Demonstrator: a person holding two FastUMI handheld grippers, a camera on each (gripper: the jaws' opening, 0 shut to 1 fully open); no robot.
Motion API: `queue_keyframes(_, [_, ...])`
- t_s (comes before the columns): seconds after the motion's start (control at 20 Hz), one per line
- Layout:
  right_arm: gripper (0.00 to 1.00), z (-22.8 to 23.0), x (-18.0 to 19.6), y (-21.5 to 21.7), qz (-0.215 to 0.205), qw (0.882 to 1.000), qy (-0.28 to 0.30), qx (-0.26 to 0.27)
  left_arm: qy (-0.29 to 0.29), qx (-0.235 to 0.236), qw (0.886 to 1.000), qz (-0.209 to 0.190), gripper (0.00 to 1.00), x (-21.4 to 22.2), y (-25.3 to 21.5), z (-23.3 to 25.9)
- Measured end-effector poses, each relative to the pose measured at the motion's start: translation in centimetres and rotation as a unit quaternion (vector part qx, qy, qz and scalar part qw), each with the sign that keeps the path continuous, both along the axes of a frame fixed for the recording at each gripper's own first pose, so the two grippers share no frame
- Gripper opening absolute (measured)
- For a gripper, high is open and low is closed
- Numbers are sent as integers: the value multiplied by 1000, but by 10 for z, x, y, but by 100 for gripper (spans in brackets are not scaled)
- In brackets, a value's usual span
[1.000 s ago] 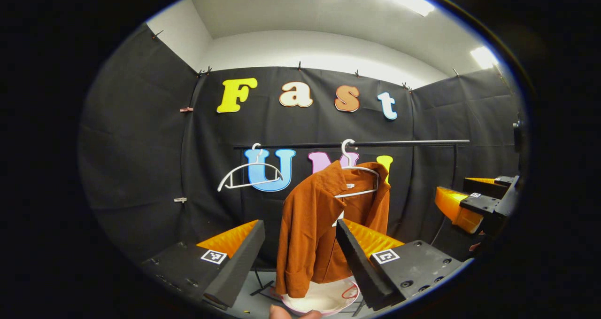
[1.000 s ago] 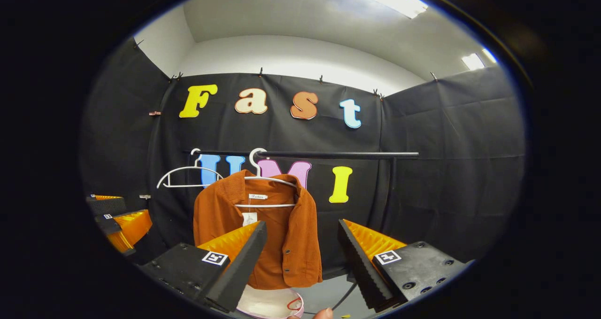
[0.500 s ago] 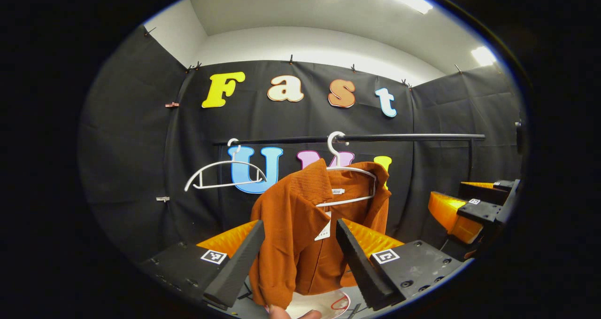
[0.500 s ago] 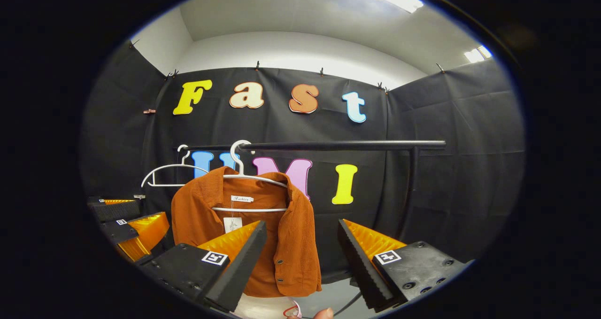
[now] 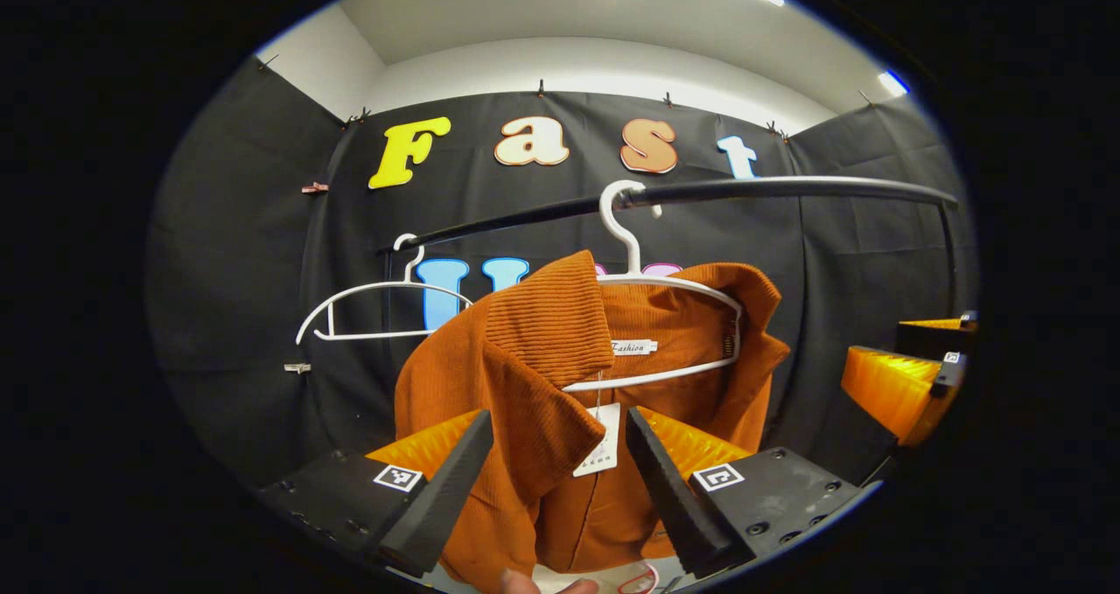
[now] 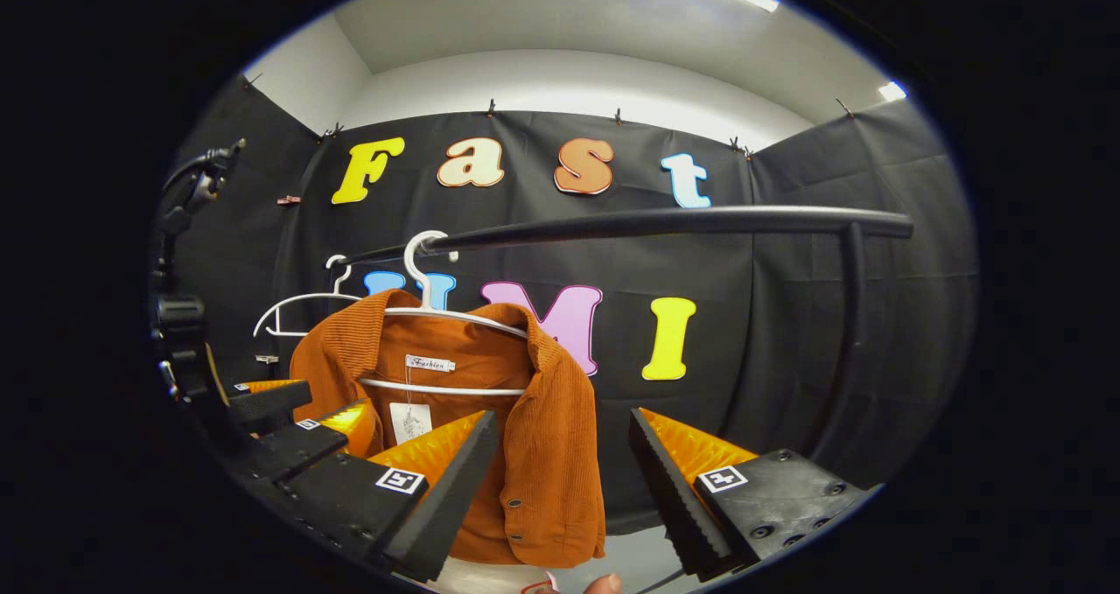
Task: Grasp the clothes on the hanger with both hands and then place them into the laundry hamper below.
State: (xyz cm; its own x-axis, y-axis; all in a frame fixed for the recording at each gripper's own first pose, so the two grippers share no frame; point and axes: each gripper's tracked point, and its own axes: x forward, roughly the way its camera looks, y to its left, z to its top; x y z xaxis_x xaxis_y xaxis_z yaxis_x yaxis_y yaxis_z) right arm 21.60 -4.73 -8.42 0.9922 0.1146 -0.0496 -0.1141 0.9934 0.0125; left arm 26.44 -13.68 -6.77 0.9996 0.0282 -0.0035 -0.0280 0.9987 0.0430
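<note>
In the left gripper view we see a bare white wire hanger [image 5: 376, 301] at left on the black metal rail [image 5: 744, 190], then the rust-orange corduroy jacket [image 5: 542, 375] on its own white hanger [image 5: 652, 314]. The left gripper [image 5: 560, 471] is spread wide, gripping nothing; its fingers cut off the jacket's lower half. The white hamper [image 5: 634, 576] below is barely visible. In the right gripper view the right gripper [image 6: 564, 476] is likewise released, beside the jacket's front edge. Black cloth walls, white ceiling.

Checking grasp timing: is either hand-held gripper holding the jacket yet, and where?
Nothing held. Both the left hand-held gripper and right hand-held gripper are open, short of the orange jacket.
</note>
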Motion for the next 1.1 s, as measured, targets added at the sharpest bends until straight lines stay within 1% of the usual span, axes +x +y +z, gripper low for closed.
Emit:
queue_keyframes(0.2, [98,-10,27,12,20,1000,-4,21,-9,11,999,31,96,29,12,-5])
queue_keyframes(0.3, [97,-17,41,21,30,999,-3,33,1,-4,1000,27,91,38,15,-12])
queue_keyframes(0.4, [97,-27,55,34,43,998,0,35,17,-17,999,35,67,41,24,-18])
queue_keyframes(0.5, [98,-37,70,40,46,998,0,38,28,-25,998,41,43,39,33,-22])
queue_keyframes(0.55, [98,-40,79,43,46,998,-5,38,30,-25,998,40,35,38,35,-23])
queue_keyframes(0.6, [98,-41,86,43,41,999,-7,34,30,-23,999,36,29,35,35,-21])
queue_keyframes(0.7, [67,-50,98,47,47,999,-16,20,30,-17,999,24,18,33,34,-21])
queue_keyframes(0.75, [52,-52,99,52,62,998,-15,5,33,-18,999,16,11,31,34,-23])
queue_keyframes(0.8, [37,-59,109,54,65,998,-11,-13,38,-22,999,-1,11,31,29,-24])
queue_keyframes(0.85, [22,-69,108,50,61,998,10,-22,45,-25,998,-18,10,31,24,-27])
queue_keyframes(0.9, [7,-71,105,53,76,997,29,-5,48,-24,998,-21,10,30,25,-27])
queue_keyframes(0.95, [7,-64,100,58,90,995,31,31,46,-19,999,-15,10,29,33,-23])
queue_keyframes(1.0, [6,-60,100,56,91,994,32,58,43,-13,999,-9,9,28,39,-20])
queue_keyframes(1.05, [6,-56,99,49,85,993,28,71,40,-8,999,-6,8,28,41,-21])
queue_keyframes(1.1, [6,-53,98,47,89,992,25,82,36,-5,999,-8,6,27,41,-18])
